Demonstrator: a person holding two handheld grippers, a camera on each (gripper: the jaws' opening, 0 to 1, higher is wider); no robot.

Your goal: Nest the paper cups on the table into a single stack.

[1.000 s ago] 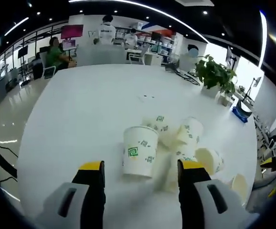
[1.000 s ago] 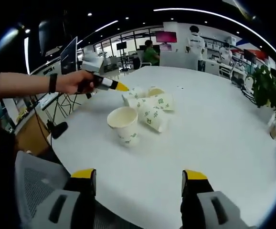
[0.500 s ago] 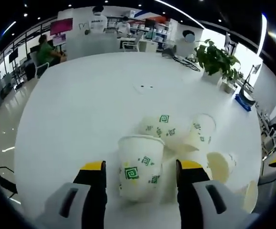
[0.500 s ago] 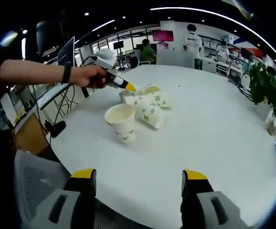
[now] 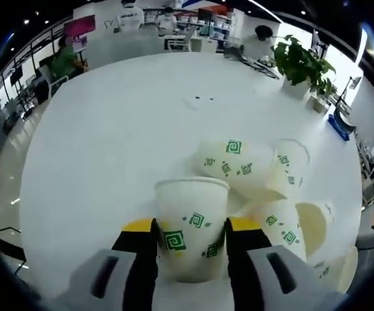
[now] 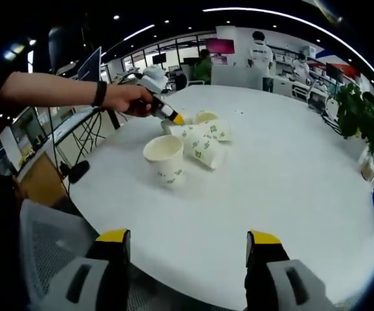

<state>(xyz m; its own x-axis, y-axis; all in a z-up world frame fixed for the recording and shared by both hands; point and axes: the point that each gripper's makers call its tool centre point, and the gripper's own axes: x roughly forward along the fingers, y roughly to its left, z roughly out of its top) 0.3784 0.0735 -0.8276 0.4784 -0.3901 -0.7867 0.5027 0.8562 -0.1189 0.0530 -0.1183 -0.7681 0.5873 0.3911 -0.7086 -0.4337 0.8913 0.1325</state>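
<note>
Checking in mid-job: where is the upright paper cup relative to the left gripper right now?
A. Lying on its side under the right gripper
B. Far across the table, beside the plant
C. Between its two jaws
C: in the left gripper view the upright paper cup stands between the jaws of the left gripper, which flank its sides.

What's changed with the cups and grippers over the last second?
The left gripper moved in on the upright cup and closed its jaws around it. The right gripper stayed open and back from the tipped cups, which haven't moved on the table.

Open-plan office; desks [image 6: 290,87], monitors [image 6: 228,48], potted plant [image 5: 301,65], ceiling lights.
</note>
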